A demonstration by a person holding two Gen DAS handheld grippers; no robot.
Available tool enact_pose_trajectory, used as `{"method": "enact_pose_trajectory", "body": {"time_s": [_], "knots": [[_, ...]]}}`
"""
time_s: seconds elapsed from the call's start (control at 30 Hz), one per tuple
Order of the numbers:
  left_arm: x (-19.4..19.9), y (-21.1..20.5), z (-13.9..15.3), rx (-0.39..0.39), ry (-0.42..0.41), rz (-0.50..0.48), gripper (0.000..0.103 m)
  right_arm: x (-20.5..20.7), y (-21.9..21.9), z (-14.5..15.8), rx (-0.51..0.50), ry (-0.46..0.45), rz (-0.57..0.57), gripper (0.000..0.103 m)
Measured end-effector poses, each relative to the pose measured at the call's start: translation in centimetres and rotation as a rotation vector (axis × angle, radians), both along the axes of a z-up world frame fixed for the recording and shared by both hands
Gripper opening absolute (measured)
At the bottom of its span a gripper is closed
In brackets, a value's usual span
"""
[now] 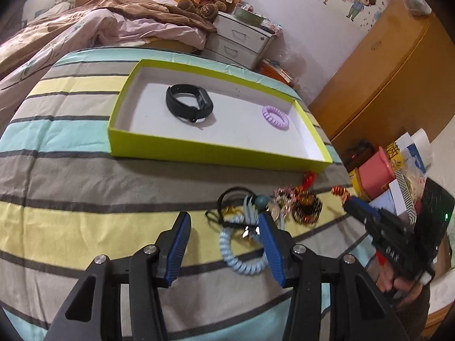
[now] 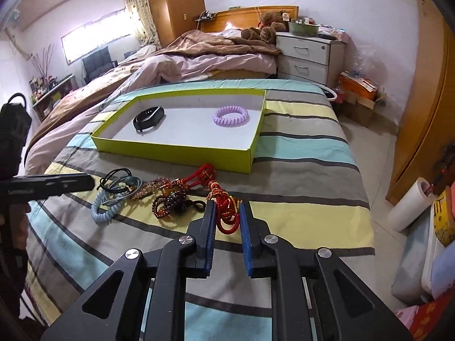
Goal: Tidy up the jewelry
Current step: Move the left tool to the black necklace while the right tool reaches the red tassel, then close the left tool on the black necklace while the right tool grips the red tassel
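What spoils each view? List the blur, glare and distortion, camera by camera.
Left wrist view: fisheye bows the striped bedspread, dark vignette in the corners, motion blur on the right gripper. Right wrist view: same bowing, blown-out window; red cord bracelet between the fingers stays sharp.

Striped cotton-like bedspread (image 2: 298, 153), matt, lightly creased. Lime-green cardboard tray (image 2: 176, 153), matt white paper lining. In it: black rubbery matt watch band (image 2: 149, 118); lilac plastic coil hair tie (image 2: 231, 116), slight sheen. Near bedspread's front edge: red braided cord bracelet (image 2: 227, 218), glossy; dark polished bead string (image 2: 167, 204); pale blue plastic coil tie (image 1: 241, 253)
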State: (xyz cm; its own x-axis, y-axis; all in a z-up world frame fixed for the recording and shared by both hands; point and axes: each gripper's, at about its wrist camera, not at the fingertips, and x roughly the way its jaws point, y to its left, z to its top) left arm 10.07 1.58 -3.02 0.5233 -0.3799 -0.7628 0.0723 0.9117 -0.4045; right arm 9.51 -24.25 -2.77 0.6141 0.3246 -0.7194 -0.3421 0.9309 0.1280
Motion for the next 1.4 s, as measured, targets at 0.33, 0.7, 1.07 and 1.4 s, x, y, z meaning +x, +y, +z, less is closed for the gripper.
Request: {"method": "enact_pose_trajectory", "body": {"time_s": [0.33, 0.7, 1.07, 1.4], "knots": [[2.6, -2.1, -0.8, 0.169, 0.042, -0.071, 0.029, -0.3, -0.2, 0.0, 0.024, 0.001, -0.006, 0.017], [3.0, -4.1, -0.7, 0.257, 0.018, -0.162, 0.003, -0.2, -0.2, -0.1, 0.041, 0.004, -0.011, 0.017], [2.0, -3.3, 0.9, 0.169, -0.045, -0.13, 0.002, -0.3, -0.3, 0.0, 0.051, -0.001, -0.029, 0.017], [0.7, -2.2, 3.8, 0.103, -0.124, -0.109, 0.002, -0.8, -0.4, 0.8, 0.063, -0.014, -0.041, 0.017]]}}
